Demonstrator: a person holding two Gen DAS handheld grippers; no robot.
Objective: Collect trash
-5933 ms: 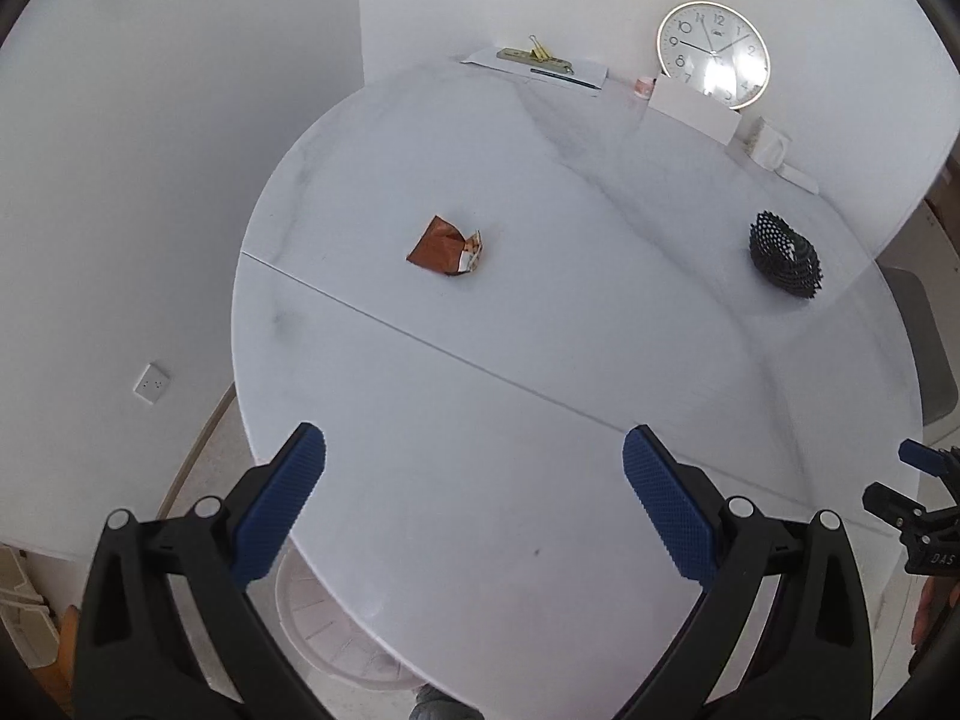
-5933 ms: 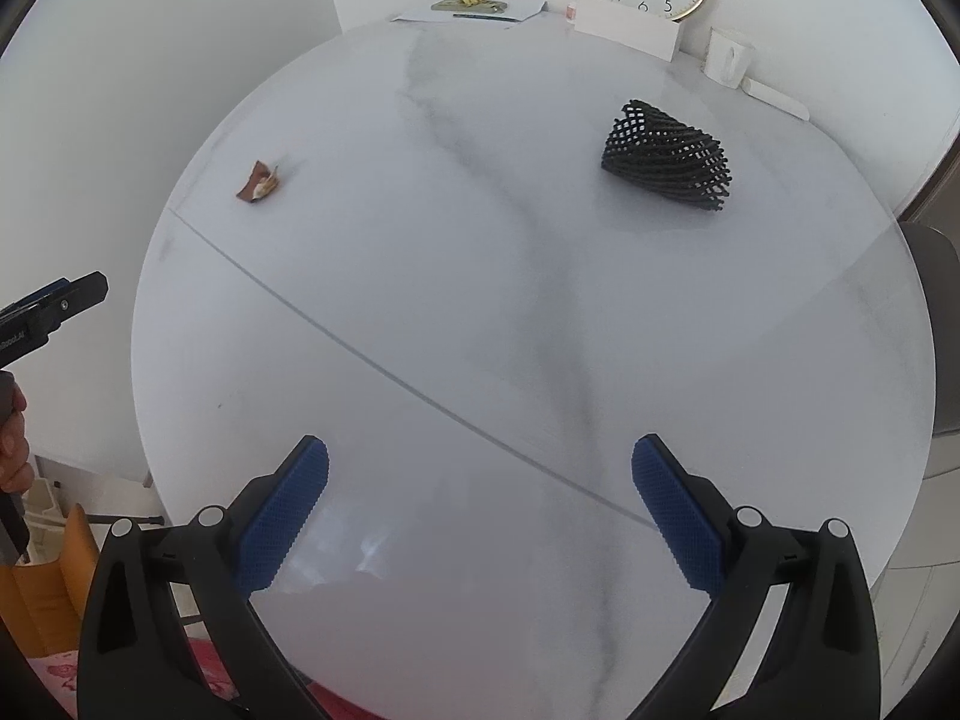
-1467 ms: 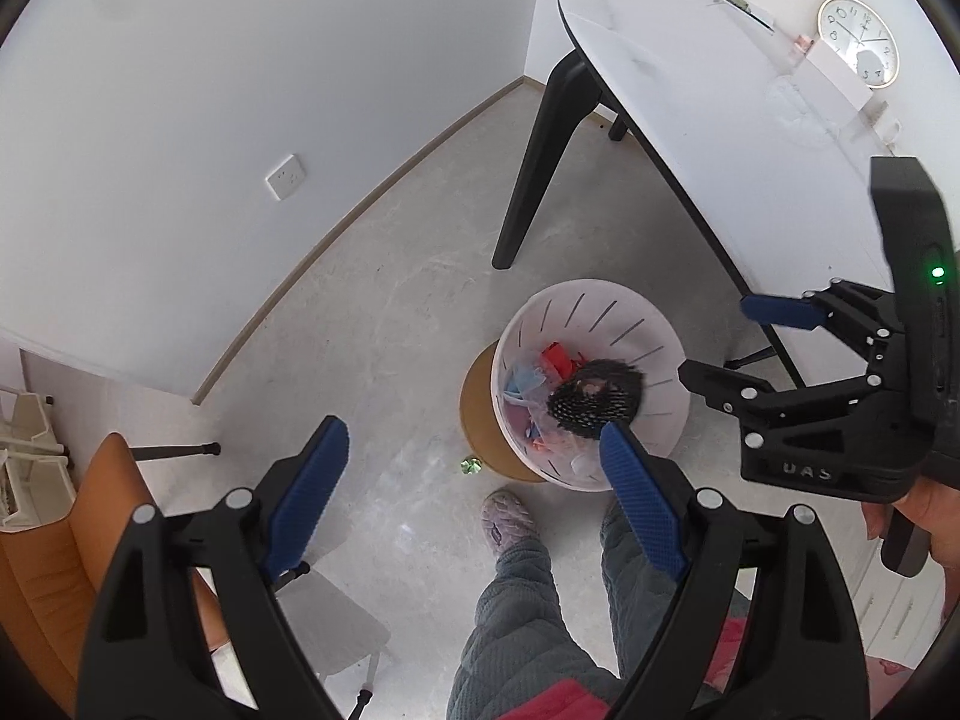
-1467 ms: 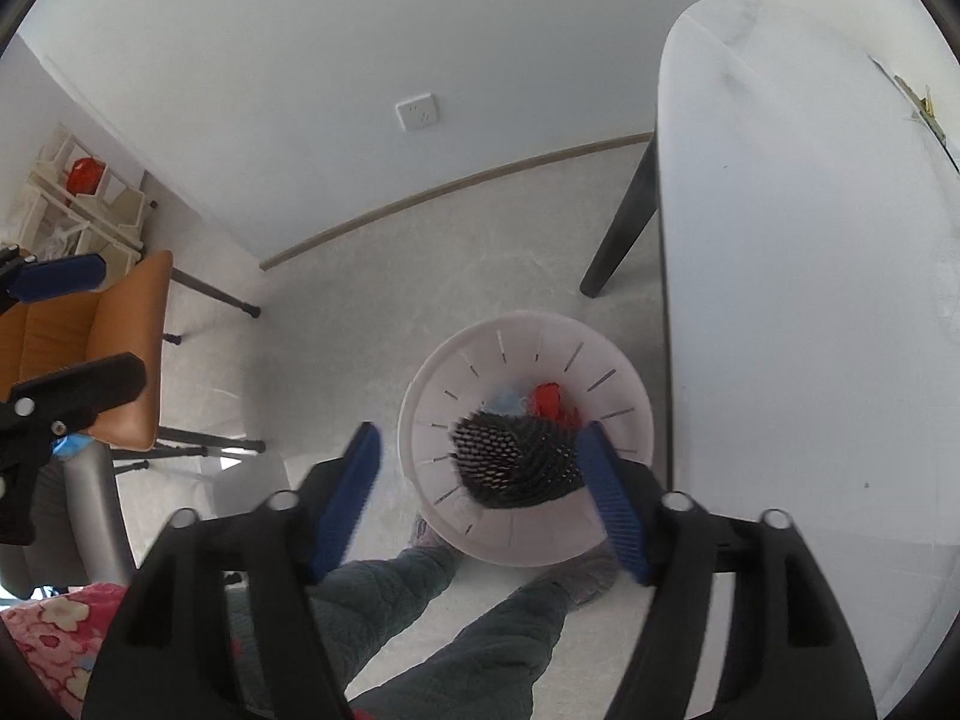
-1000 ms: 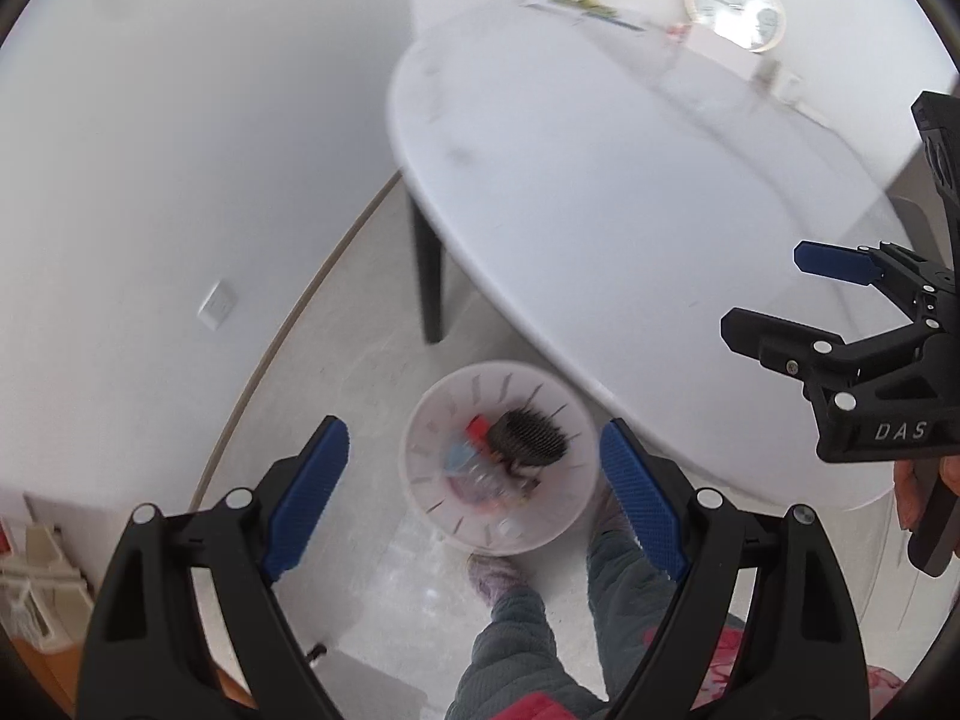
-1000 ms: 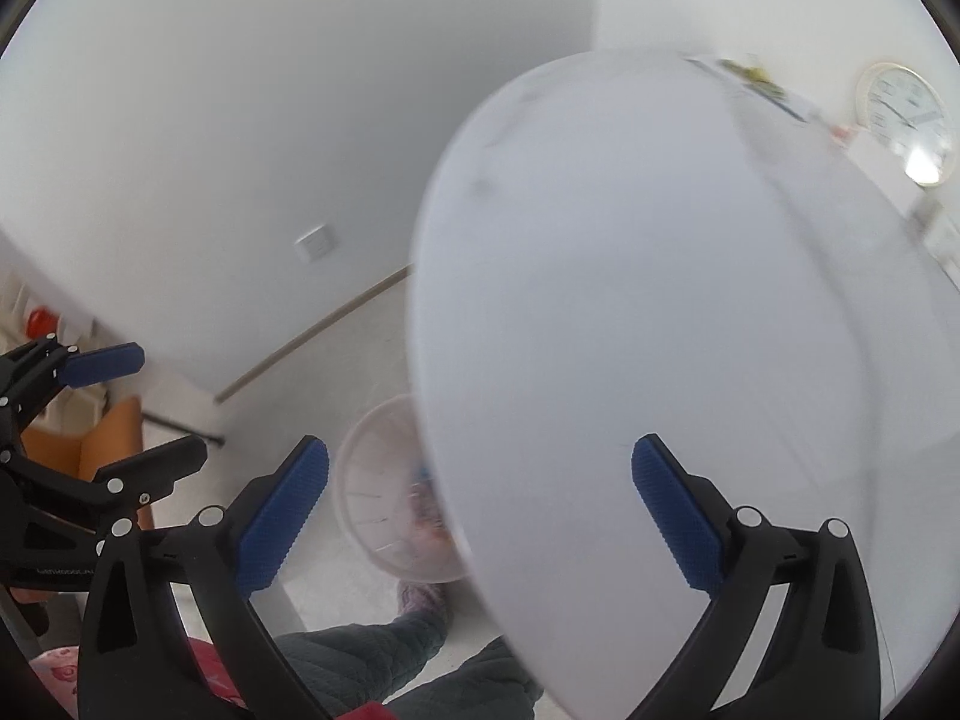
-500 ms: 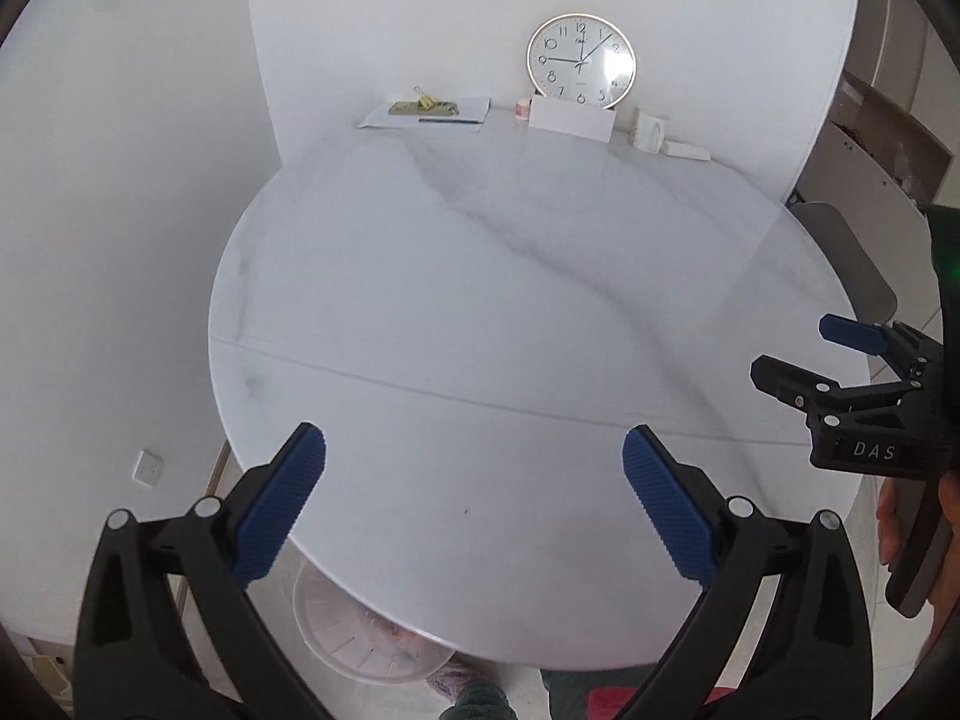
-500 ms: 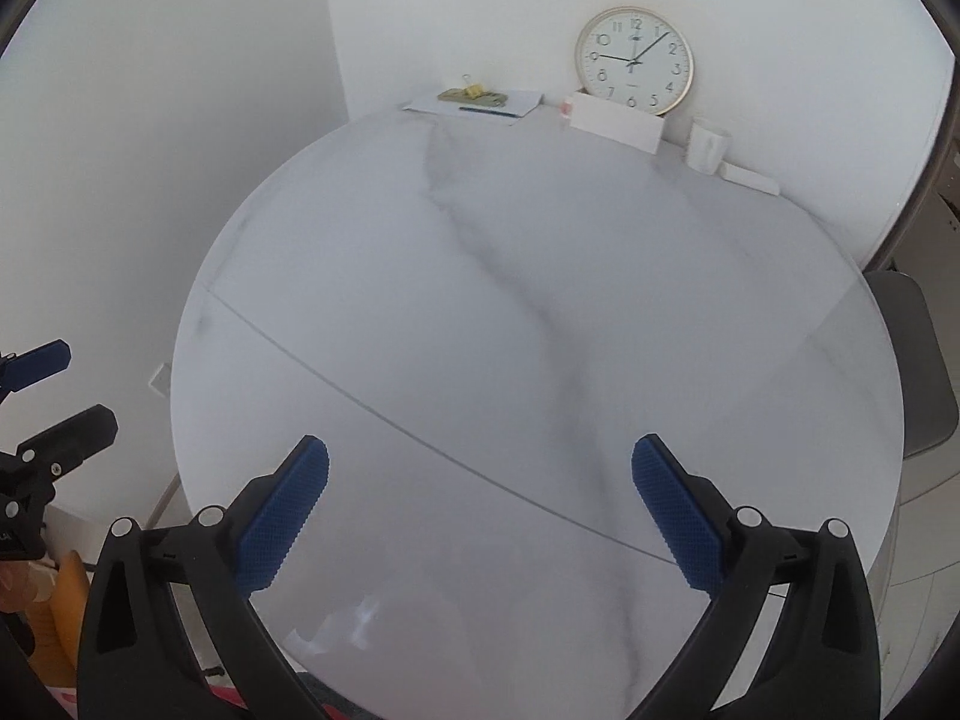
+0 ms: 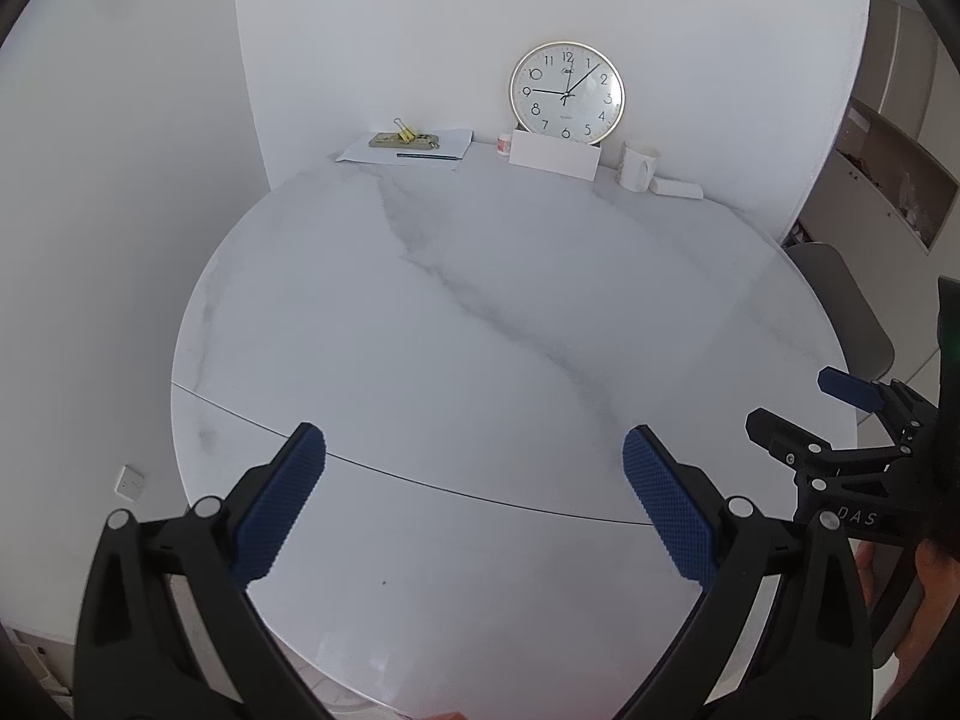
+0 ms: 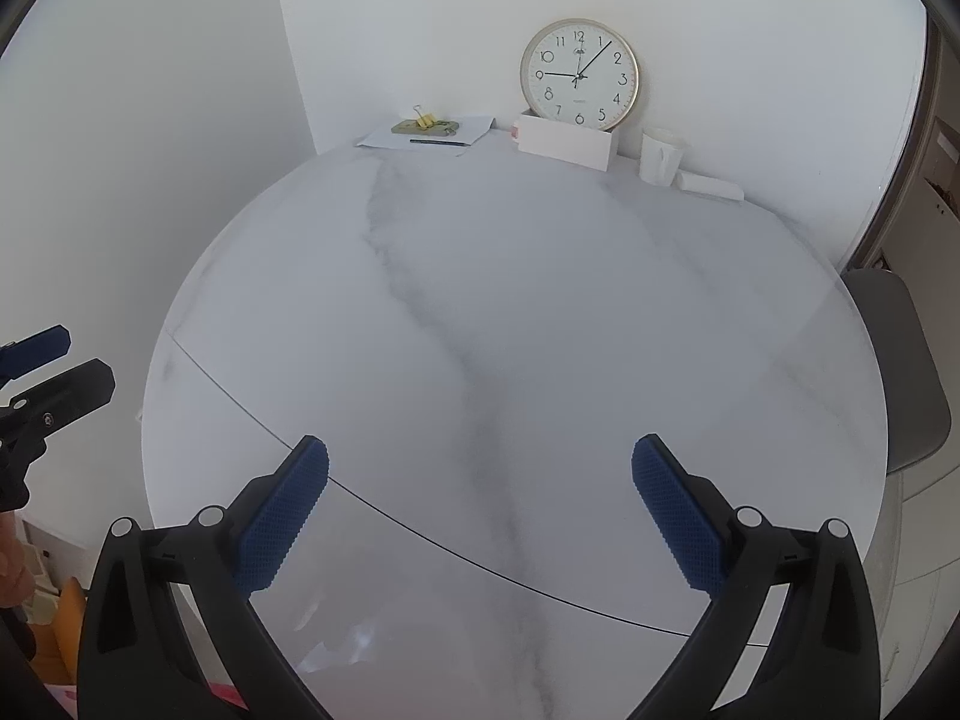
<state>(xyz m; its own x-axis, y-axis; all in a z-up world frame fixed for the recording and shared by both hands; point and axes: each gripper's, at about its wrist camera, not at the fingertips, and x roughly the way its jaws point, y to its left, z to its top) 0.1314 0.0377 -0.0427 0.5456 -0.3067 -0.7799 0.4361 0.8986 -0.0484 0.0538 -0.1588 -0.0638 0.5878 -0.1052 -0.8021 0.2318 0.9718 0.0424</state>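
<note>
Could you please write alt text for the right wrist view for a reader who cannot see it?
The open right gripper hovers empty over a round white marble table. At the table's far edge stand a wall clock, papers, a white card and a mug.

Wrapper and black mesh gone from table, now in bin

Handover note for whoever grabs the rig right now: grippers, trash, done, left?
Left gripper: open, empty, hovering over the near edge of the table.
Right gripper: open, empty, also over the near edge.
Trash: none in view on the table now. The brown wrapper and black mesh that lay on it earlier are gone; the mesh was last seen in the bin, which is out of view now.
Left at the back by the wall: clock, papers, white box, mug. None looks like trash.
Left to do: probably nothing.
</note>
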